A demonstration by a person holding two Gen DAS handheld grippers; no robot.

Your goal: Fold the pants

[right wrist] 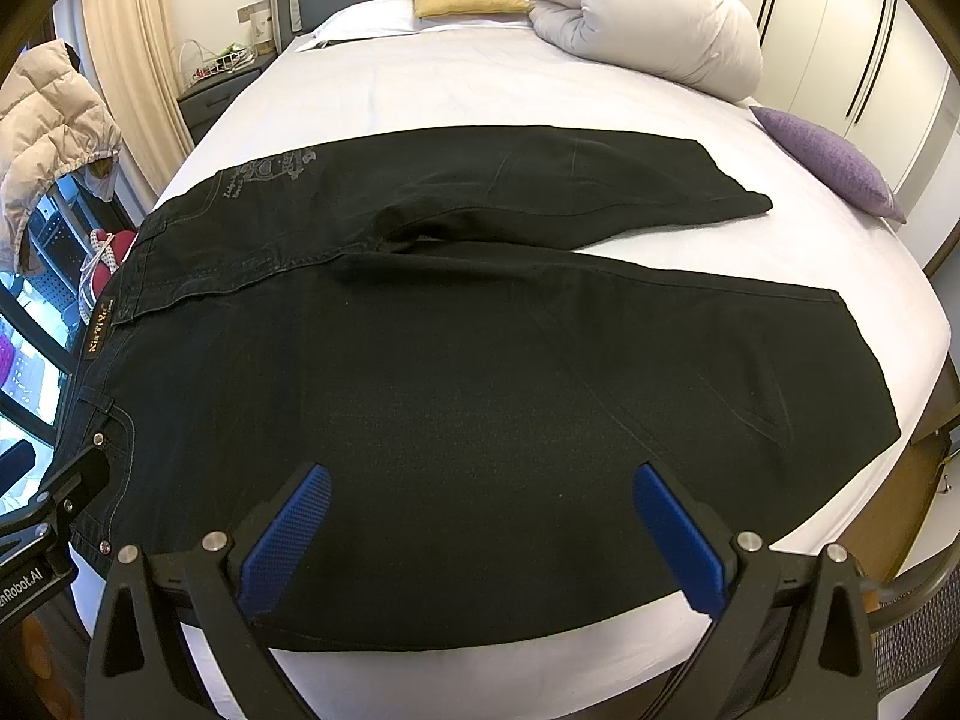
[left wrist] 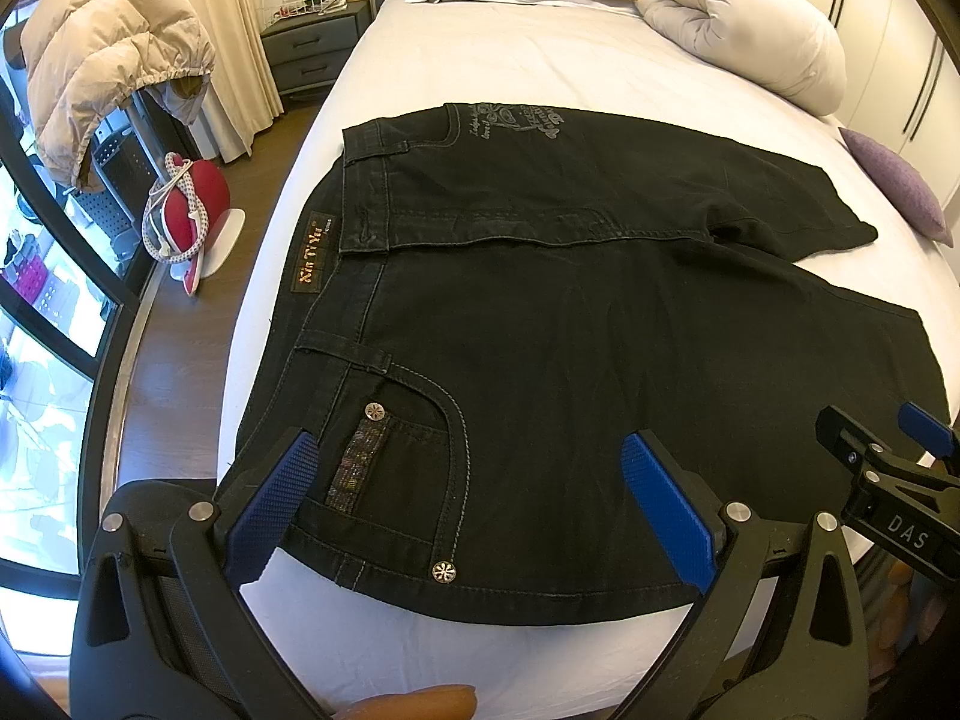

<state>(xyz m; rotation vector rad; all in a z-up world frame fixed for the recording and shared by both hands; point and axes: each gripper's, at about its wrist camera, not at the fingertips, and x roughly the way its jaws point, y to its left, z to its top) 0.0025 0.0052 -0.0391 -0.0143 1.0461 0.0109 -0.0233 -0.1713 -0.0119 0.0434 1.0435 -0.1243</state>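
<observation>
we see the black denim pants spread flat across the white-sheeted bed, waistband toward its left edge, legs splayed rightward. our left gripper hangs wide open over the near front pocket; our right gripper is spread wide over the near leg, perhaps just above the cloth. a rolled white duvet lies beyond the pants.

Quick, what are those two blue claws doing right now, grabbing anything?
Left gripper: open, holding nothing, above the black pants.
Right gripper: open, holding nothing.
</observation>
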